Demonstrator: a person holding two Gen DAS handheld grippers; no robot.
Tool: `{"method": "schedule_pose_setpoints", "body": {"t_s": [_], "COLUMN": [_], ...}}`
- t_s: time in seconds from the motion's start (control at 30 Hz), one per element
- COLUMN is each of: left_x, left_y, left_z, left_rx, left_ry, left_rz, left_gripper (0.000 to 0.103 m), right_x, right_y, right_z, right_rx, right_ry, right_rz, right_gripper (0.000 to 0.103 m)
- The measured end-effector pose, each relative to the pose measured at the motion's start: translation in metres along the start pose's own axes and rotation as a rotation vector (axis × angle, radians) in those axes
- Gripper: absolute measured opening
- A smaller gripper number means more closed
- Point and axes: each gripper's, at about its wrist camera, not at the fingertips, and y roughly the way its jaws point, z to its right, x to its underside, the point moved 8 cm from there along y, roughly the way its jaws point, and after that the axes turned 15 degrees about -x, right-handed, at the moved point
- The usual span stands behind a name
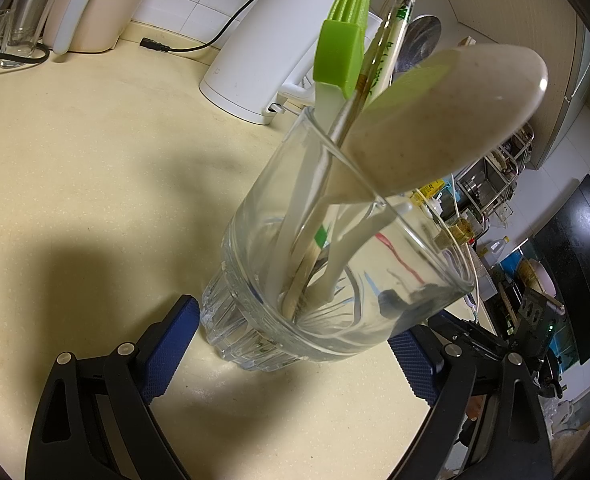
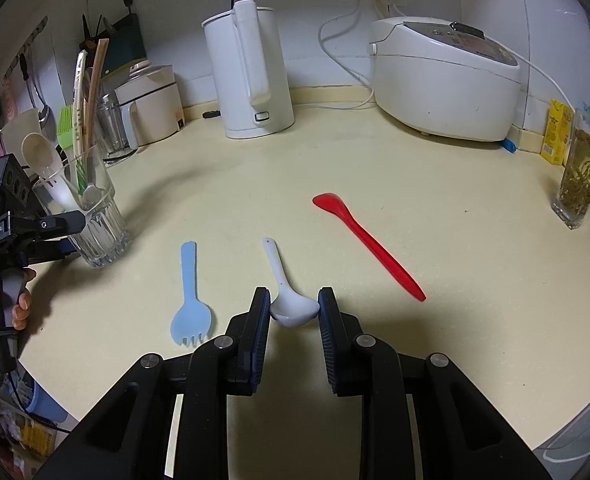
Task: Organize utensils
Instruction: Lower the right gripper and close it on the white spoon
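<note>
- Far left: my left gripper (image 2: 69,234) holds the ribbed base of the glass tumbler (image 2: 95,216), one blue pad on either side. In the left wrist view both pads (image 1: 171,344) meet the glass wall, so I read the jaws as clamped on the tumbler.
- Inside the tumbler, above my left jaws: a beige rice paddle (image 1: 435,120), a green silicone brush (image 1: 341,56), wrapped chopsticks (image 1: 395,44) and a metal spoon (image 2: 91,190), all standing handle-down or leaning on the rim.
- Left of my right jaws: the blue spork (image 2: 191,304) lies flat on the cream counter (image 2: 455,260), tines toward me, apart from the left finger.
- Between my right jaws: the white soup spoon (image 2: 291,308). My right gripper (image 2: 293,308) has its pads against both sides of the bowl, the handle pointing away from me.
- Right of my right jaws: the red spatula (image 2: 367,244) lies diagonally, well apart from the right finger.
- Beyond the jaws: a white kettle (image 2: 251,68) and rice cooker (image 2: 443,76).
</note>
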Motion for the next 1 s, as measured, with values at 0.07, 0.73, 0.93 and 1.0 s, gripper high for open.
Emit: {"method": "schedule_pose_setpoints", "body": {"t_s": [0.07,0.73,0.93,1.0], "left_x": [0.000,0.000,0.000,0.000], "left_y": [0.000,0.000,0.000,0.000], "left_z": [0.000,0.000,0.000,0.000], "left_rx": [0.000,0.000,0.000,0.000], "left_ry": [0.000,0.000,0.000,0.000], "left_rz": [0.000,0.000,0.000,0.000], "left_gripper": [0.094,0.094,0.094,0.094], "right_x": [-0.001,0.004,0.009,0.009], "right_y": [-0.003,-0.035,-0.041,-0.041], "right_z": [-0.001,0.035,0.053,0.054], "right_rx": [-0.004,-0.022,-0.017,-0.021], "right_ry": [0.000,0.103,0.147,0.149], "right_rz": [0.008,0.093,0.106,0.107], "right_gripper": [0.024,0.024,0.024,0.024]}}
